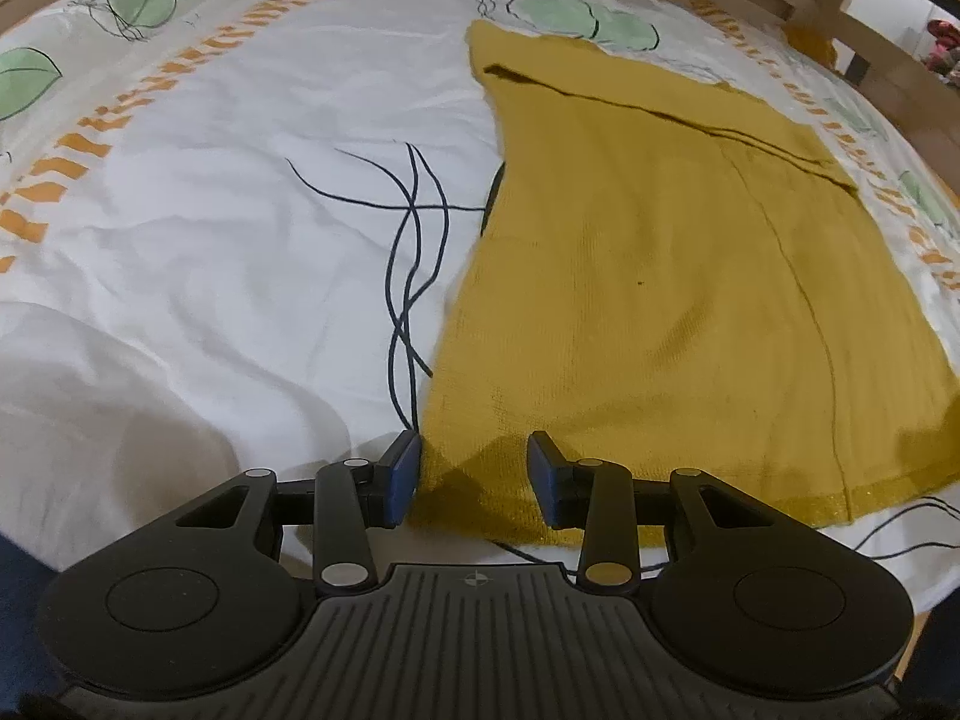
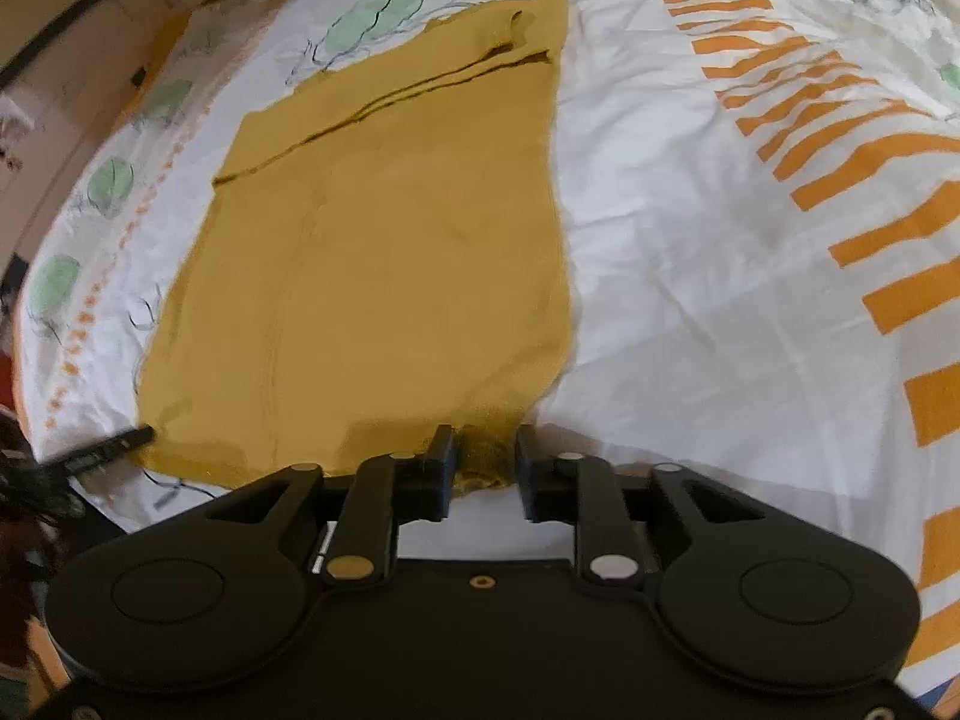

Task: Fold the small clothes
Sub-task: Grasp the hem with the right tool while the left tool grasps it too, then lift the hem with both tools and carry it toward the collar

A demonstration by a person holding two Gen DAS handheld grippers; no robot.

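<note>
**Mustard knit laid out on patterned bedsheet**

Mustard-yellow garment (image 1: 660, 276) lies flat on a white bedsheet (image 1: 228, 228) printed with green leaves and orange bars, its far end folded over. The left gripper (image 1: 474, 474) straddles the near hem, pads apart. The right gripper (image 2: 485, 468) has a bunched corner of hem between its fingers; whether the pads press it cannot be told.

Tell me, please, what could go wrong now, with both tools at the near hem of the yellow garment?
1. The right tool has only a small bunch of the yellow garment between its fingers, so the hem could slip out when lifted.
2. The left tool stands open over the hem corner; closing there might also pinch the bedsheet.
3. The folded far part could fall open.
</note>
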